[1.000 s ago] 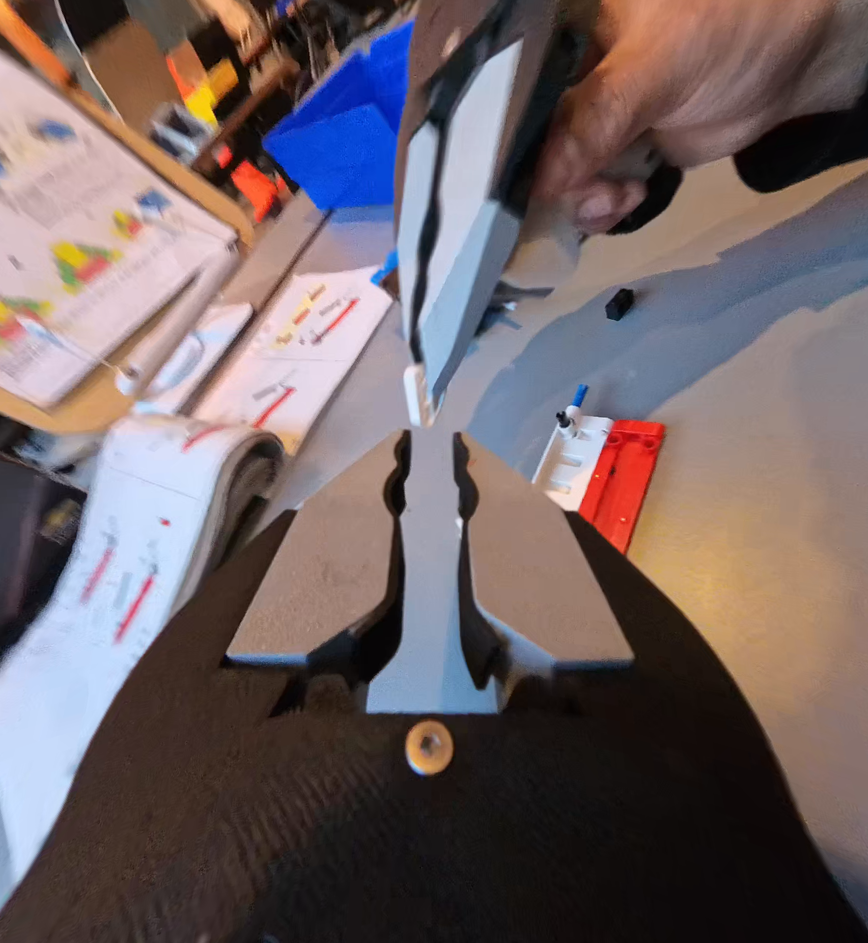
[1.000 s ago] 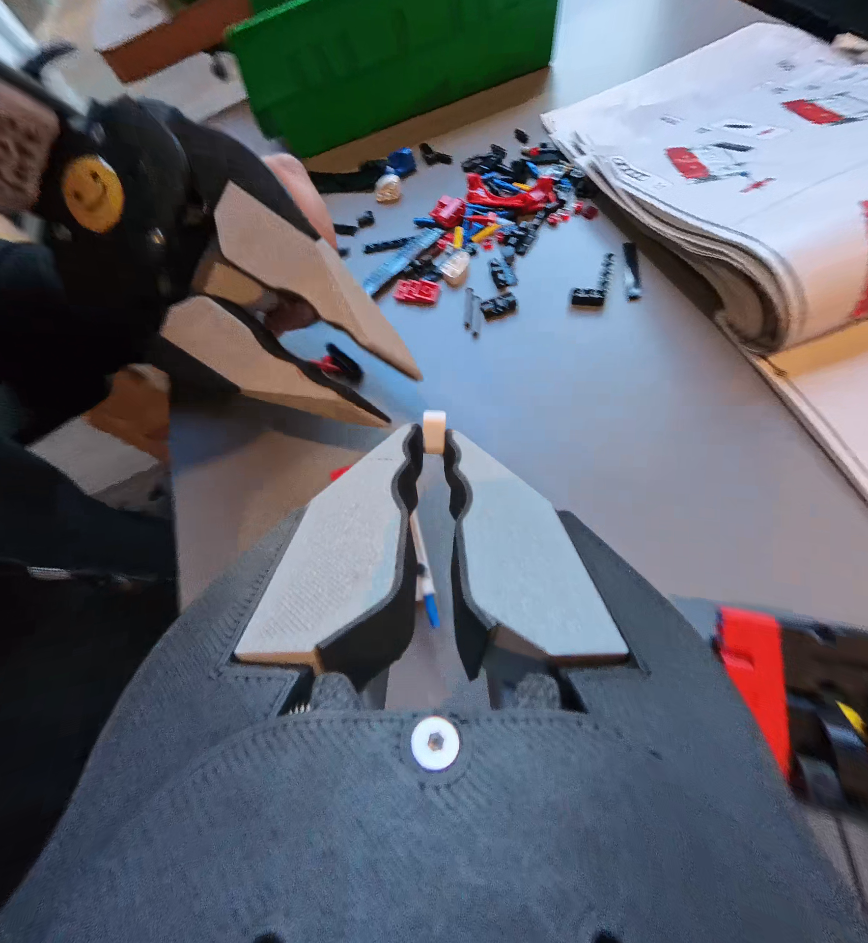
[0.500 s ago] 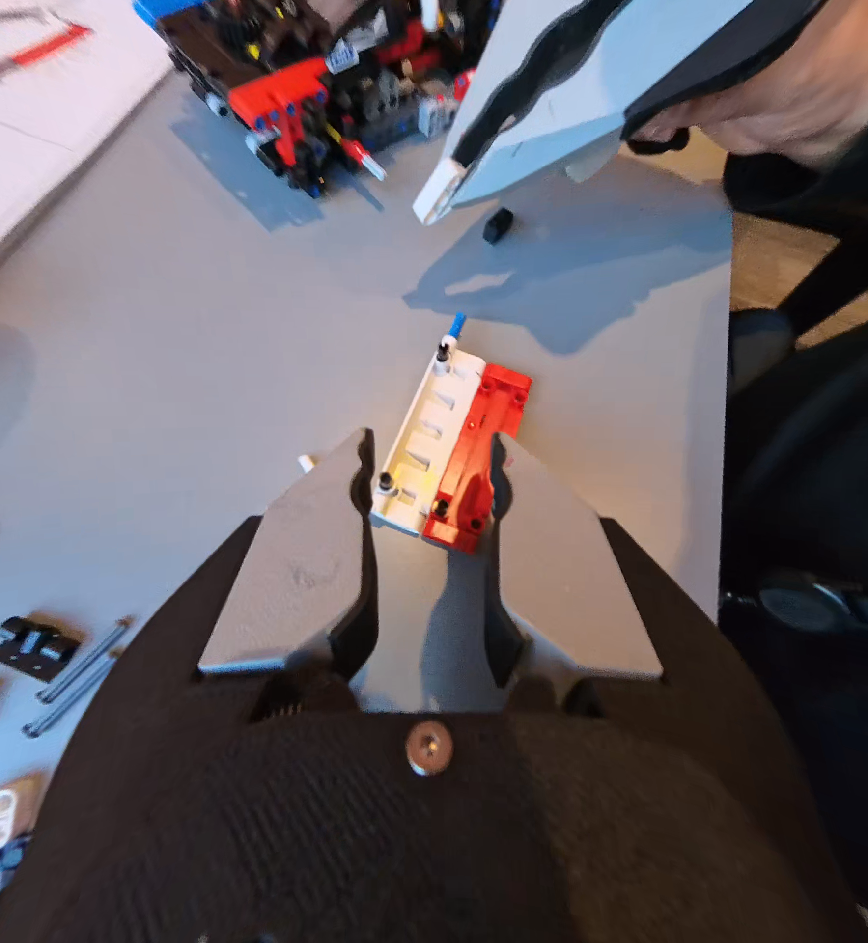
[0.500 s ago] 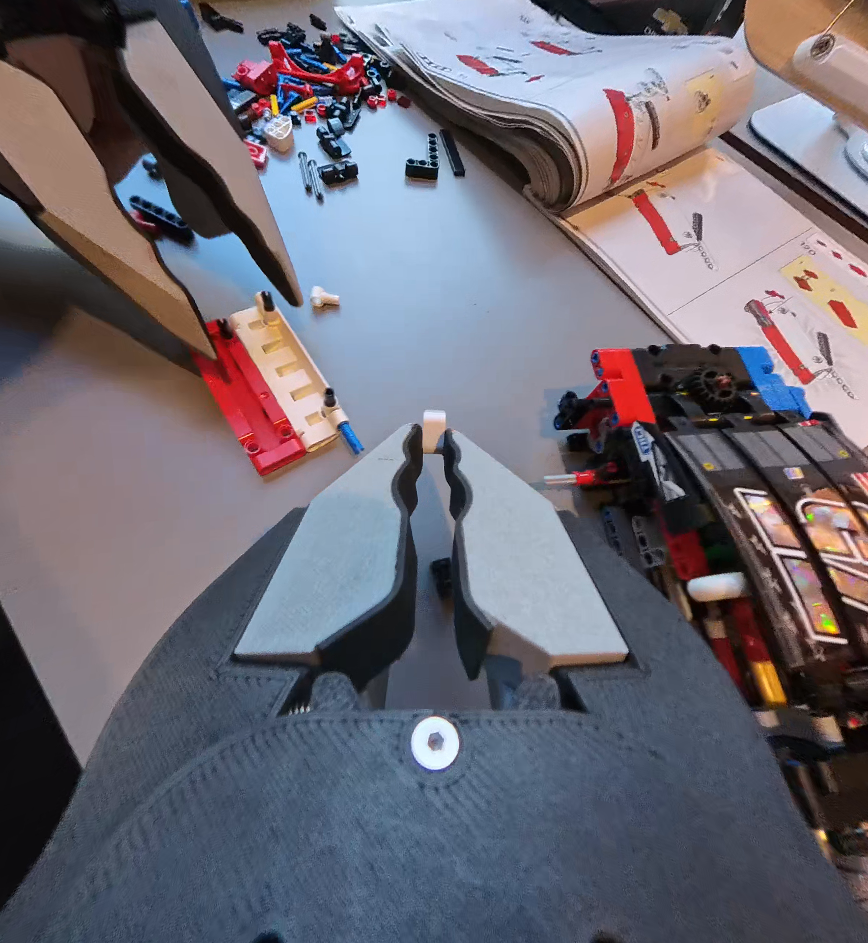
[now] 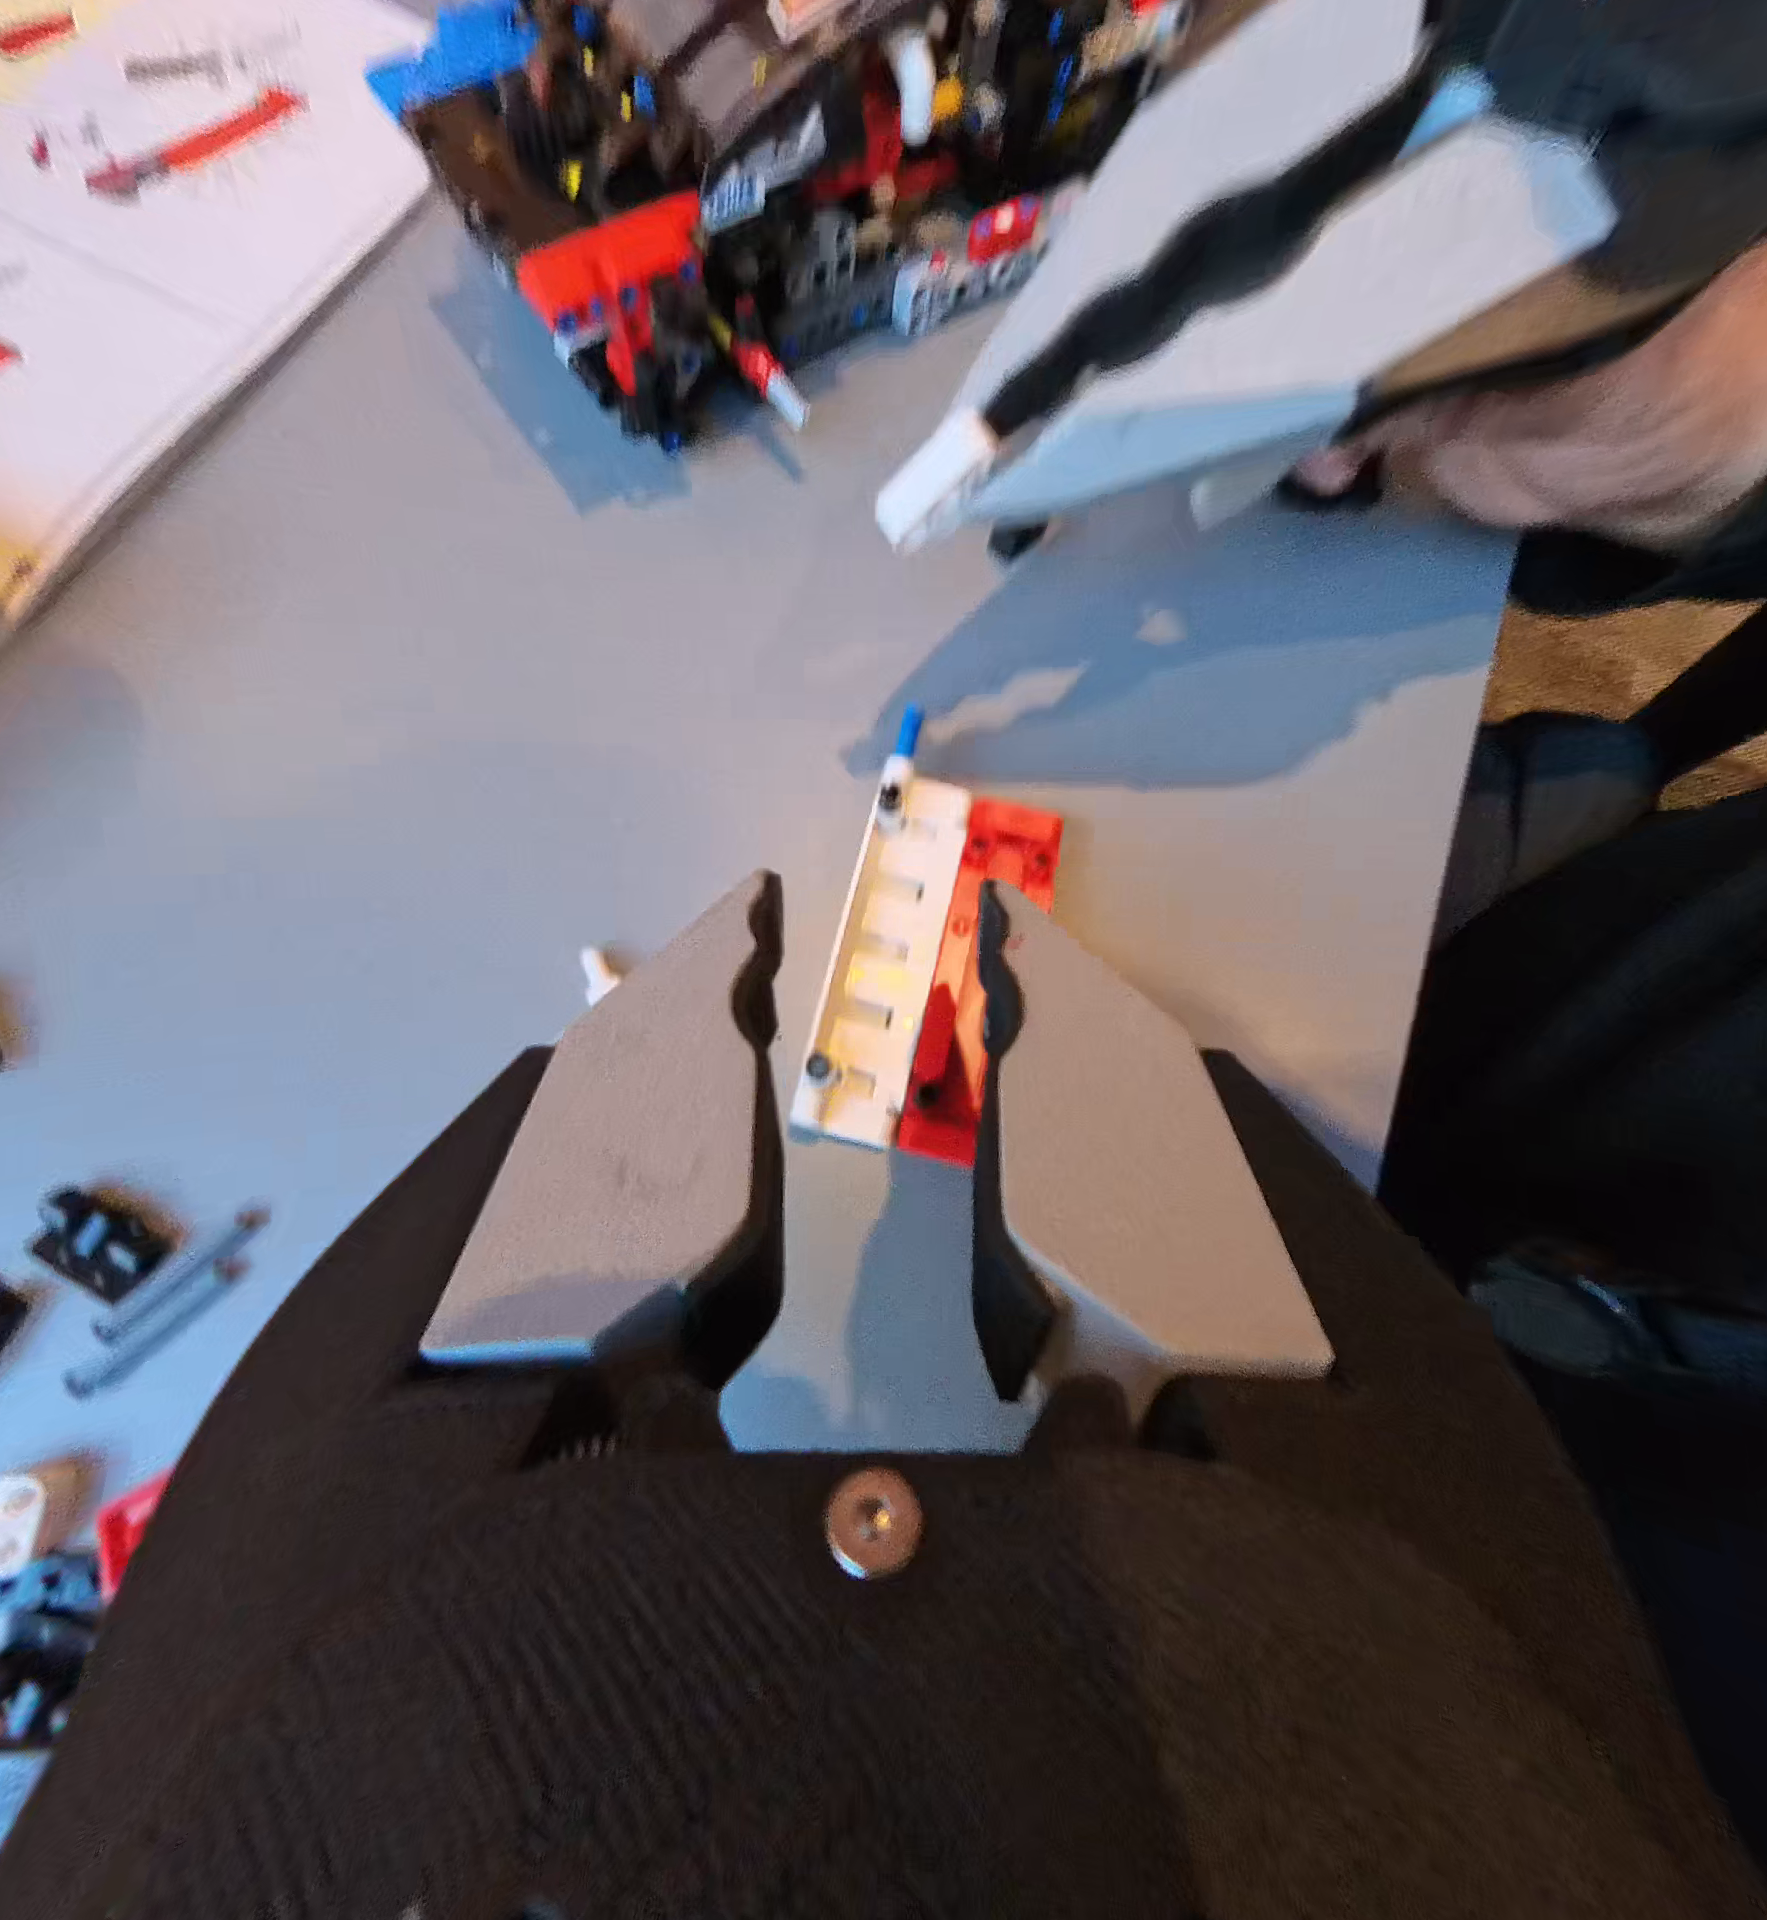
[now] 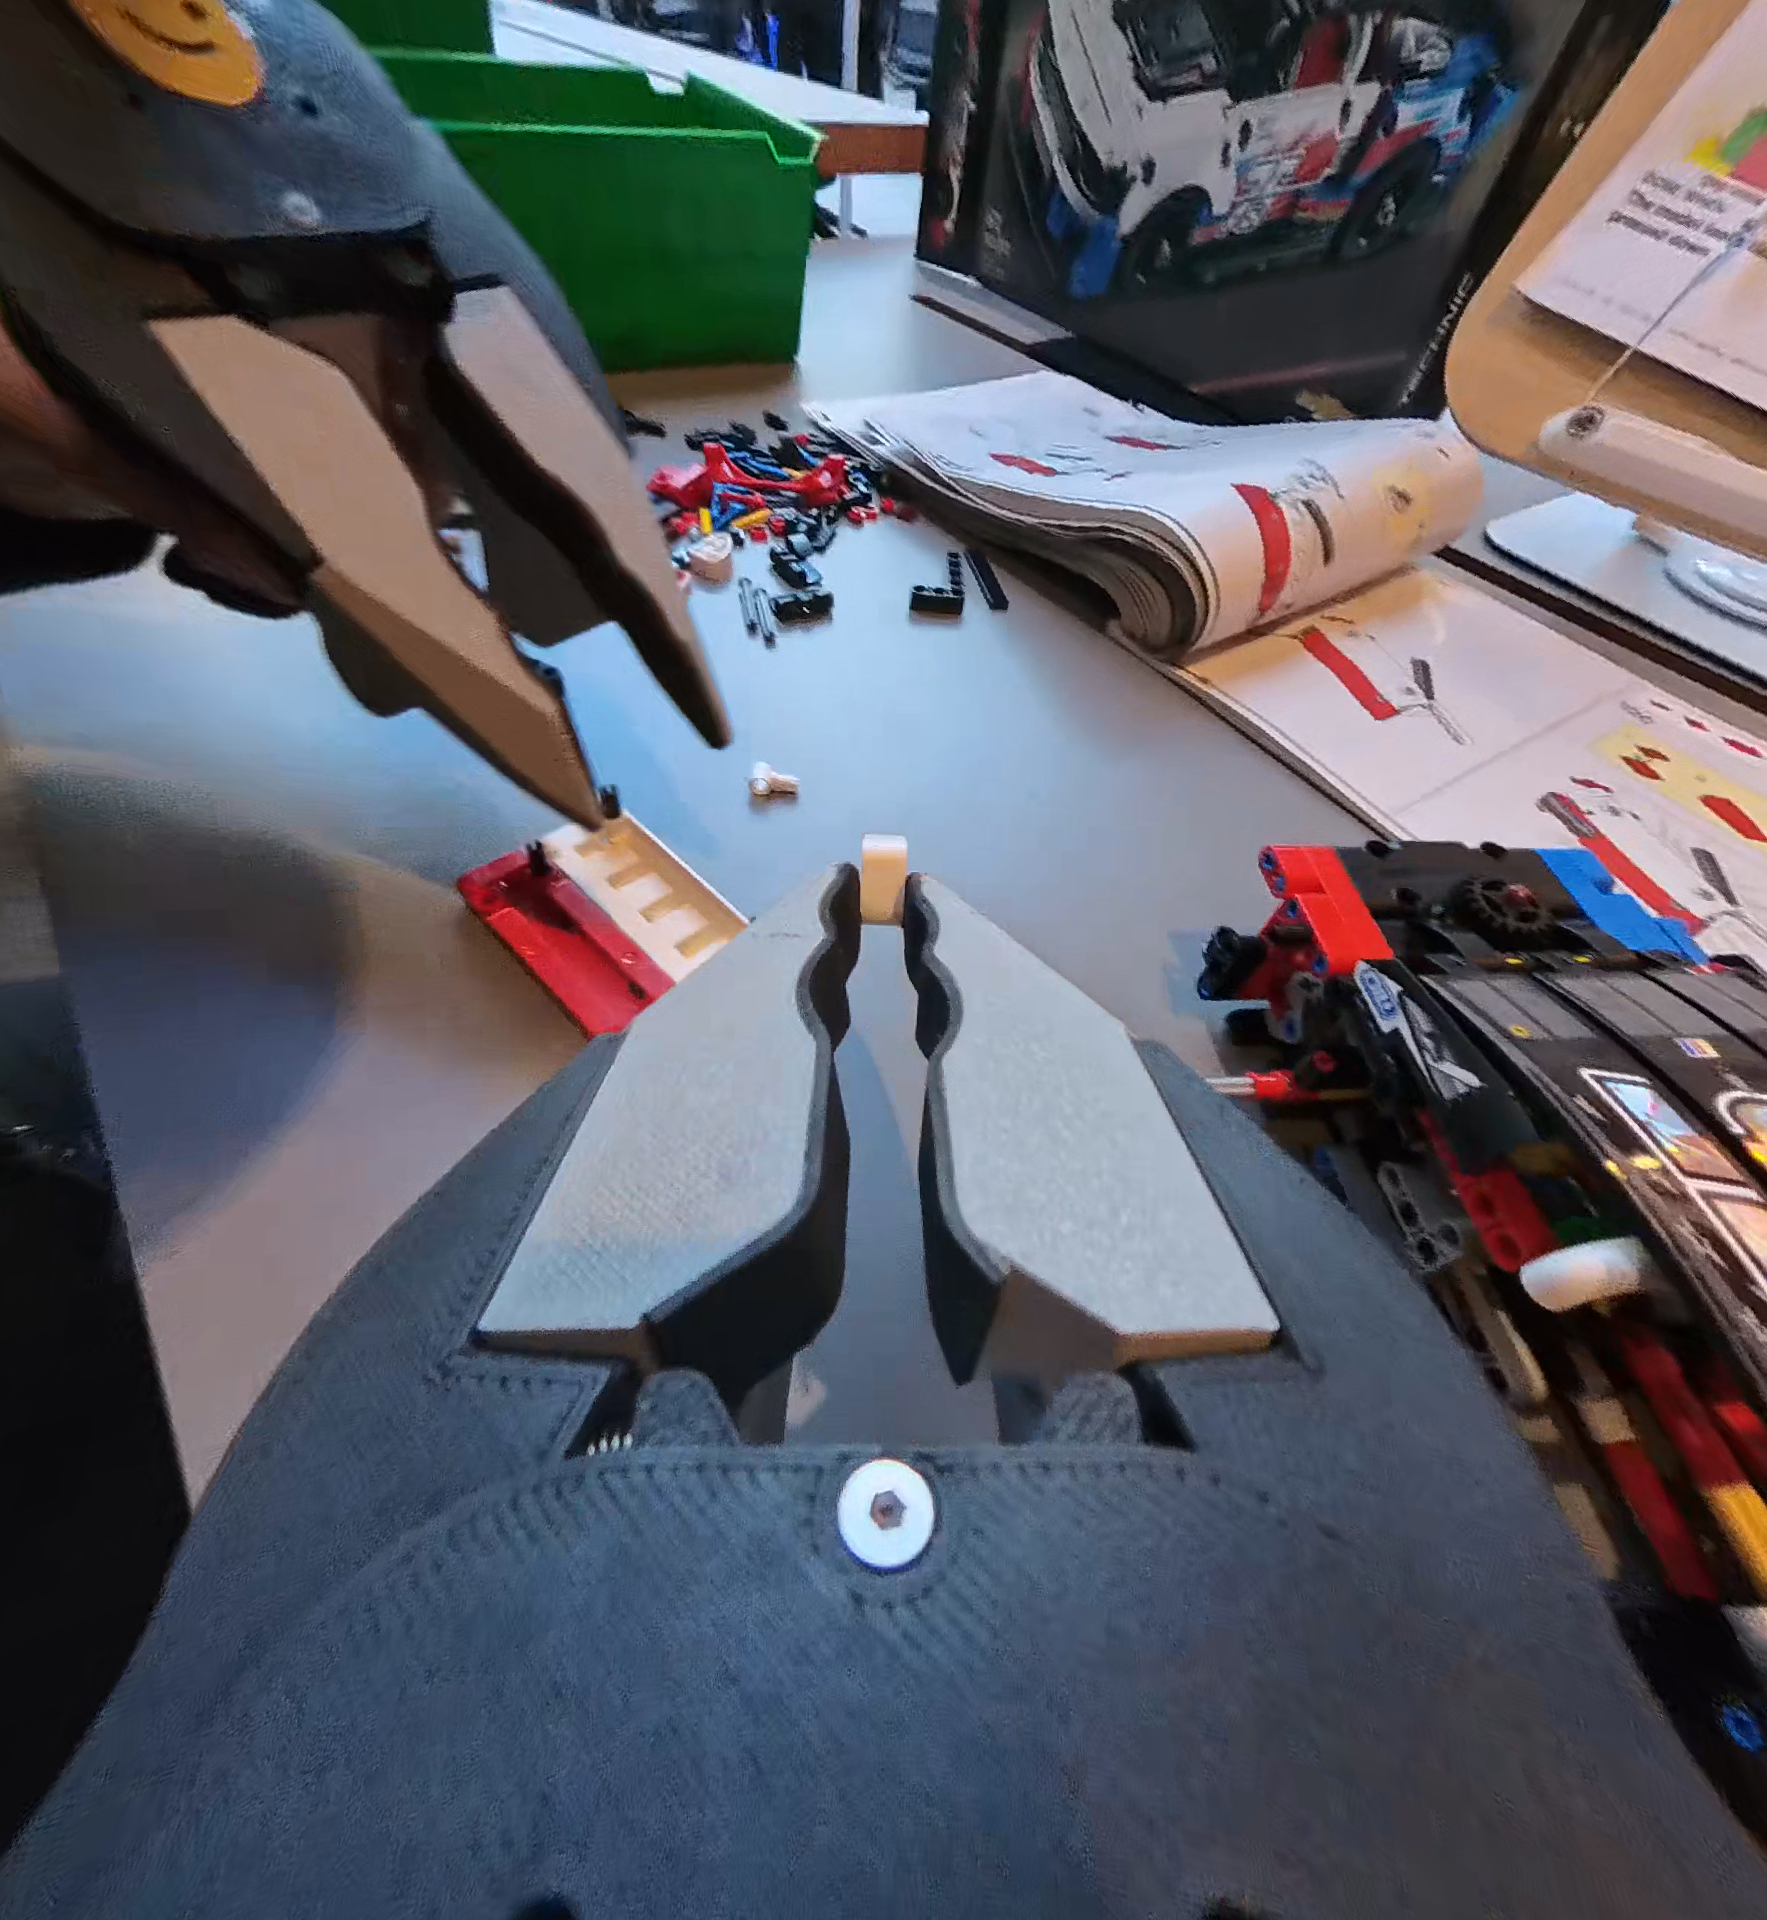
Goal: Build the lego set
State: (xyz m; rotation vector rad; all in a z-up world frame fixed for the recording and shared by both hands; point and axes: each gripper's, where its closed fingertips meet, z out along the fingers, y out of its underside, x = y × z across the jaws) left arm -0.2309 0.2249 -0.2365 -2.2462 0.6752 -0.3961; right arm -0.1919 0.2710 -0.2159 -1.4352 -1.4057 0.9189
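A flat white-and-red panel assembly lies on the grey table with a blue pin at its far end. My left gripper is open and straddles the panel's near half, fingers on either side. In the right wrist view the same panel lies left of centre, with the left gripper's fingertips at its far end. My right gripper is shut on a small white piece, held above the table. It also shows in the left wrist view, above and beyond the panel.
The large black, red and blue car model stands at the right, also seen in the left wrist view. Open instruction booklets, a loose parts pile, a small white pin and a green bin lie beyond. Across from one pair of fingers to the other is roughly 7 cm.
My left gripper has swung down over the white-and-red panel, opened wider and moved forward around it. My right gripper, still holding the white piece, has lowered toward the table.
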